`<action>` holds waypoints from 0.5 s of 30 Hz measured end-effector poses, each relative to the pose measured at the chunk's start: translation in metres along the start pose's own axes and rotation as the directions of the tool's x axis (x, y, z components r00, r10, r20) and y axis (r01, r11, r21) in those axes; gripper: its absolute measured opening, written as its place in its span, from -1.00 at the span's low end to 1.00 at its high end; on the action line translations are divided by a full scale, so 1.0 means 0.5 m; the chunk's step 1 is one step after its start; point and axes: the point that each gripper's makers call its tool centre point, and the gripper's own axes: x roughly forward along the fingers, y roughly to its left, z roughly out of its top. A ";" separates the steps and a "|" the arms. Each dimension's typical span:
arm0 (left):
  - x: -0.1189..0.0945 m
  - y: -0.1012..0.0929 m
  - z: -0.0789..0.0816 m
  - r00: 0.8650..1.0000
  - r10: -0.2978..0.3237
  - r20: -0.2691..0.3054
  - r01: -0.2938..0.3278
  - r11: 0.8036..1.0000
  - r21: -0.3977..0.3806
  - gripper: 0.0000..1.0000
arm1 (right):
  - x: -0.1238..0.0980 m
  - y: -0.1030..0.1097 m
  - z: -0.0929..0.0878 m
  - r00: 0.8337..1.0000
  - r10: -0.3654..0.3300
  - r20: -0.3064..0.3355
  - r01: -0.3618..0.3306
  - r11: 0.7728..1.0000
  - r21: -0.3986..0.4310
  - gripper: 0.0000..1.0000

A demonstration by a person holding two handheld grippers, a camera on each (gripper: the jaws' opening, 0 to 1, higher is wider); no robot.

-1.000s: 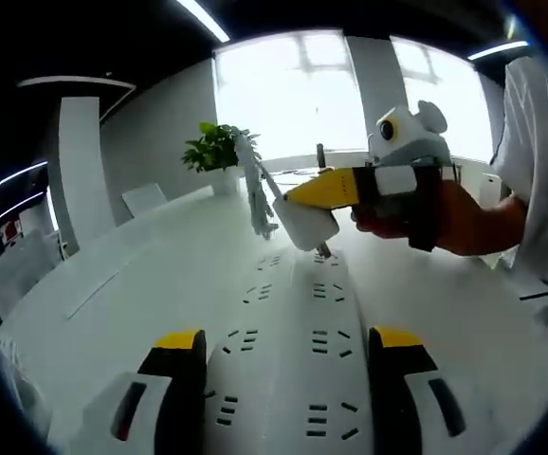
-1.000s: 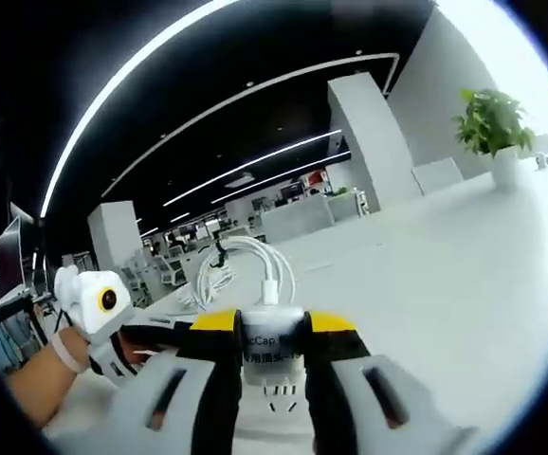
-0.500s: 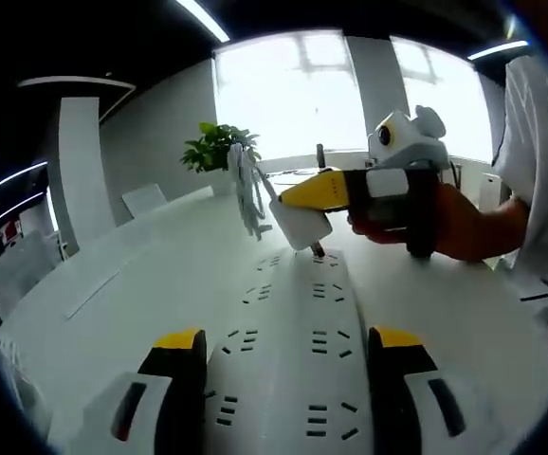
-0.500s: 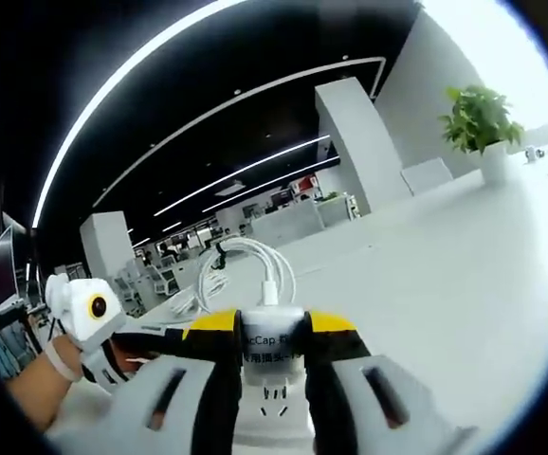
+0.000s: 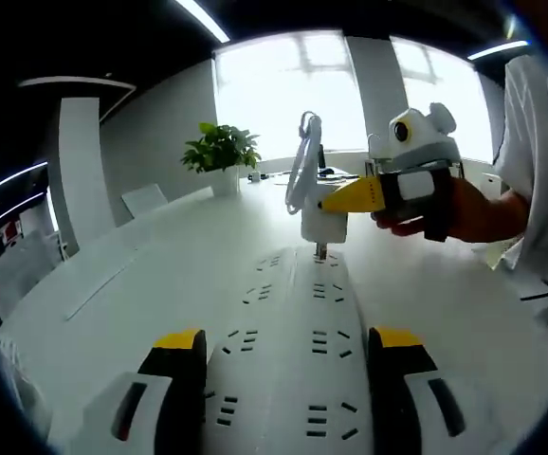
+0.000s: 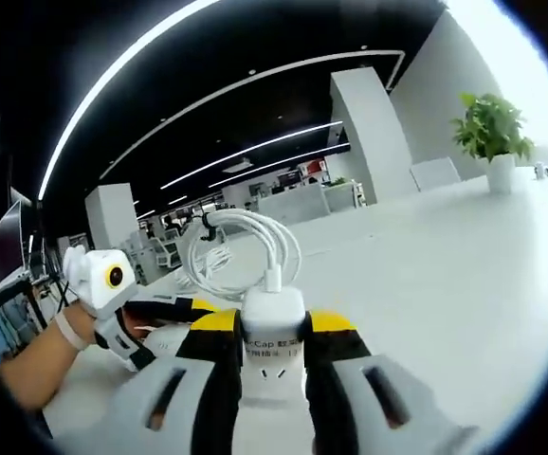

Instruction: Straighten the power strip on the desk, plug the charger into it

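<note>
Over the strip [image 5: 288, 351], my right gripper [image 5: 350, 196] has swung the clamped charger [image 5: 322, 216] upright, prongs at a socket, ready to push; left gripper [image 5: 288, 365] straddles the strip, grip unclear.

The charger [image 6: 273, 334] bears a printed label on its white face between the jaws, of which only "eCap" can be made out, followed by small characters too blurred to read.

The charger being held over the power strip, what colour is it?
White; the charger shows best in the left gripper view.
</note>
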 end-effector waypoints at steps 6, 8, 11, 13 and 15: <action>0.000 0.000 0.000 1.000 0.000 0.003 0.000 1.000 0.001 0.42 | -0.016 0.004 -0.019 0.997 0.002 -0.074 -0.005 0.999 -0.034 -0.51; 0.000 0.000 0.000 1.000 0.001 0.004 -0.001 1.000 0.002 0.42 | -0.021 0.002 -0.027 0.994 0.002 -0.106 -0.004 1.000 -0.015 -0.51; 0.000 -0.001 0.000 1.000 -0.002 0.002 0.002 1.000 0.006 0.41 | -0.021 0.003 -0.034 0.990 0.000 -0.142 -0.002 1.000 -0.016 -0.51; 0.000 -0.001 0.000 1.000 0.000 0.002 0.000 1.000 0.006 0.41 | -0.022 0.006 -0.036 0.988 -0.003 -0.156 -0.002 1.000 -0.029 -0.51; 0.000 -0.001 0.000 1.000 0.000 0.003 0.000 1.000 0.007 0.41 | -0.021 0.006 -0.037 0.985 -0.003 -0.171 -0.003 0.999 -0.036 -0.51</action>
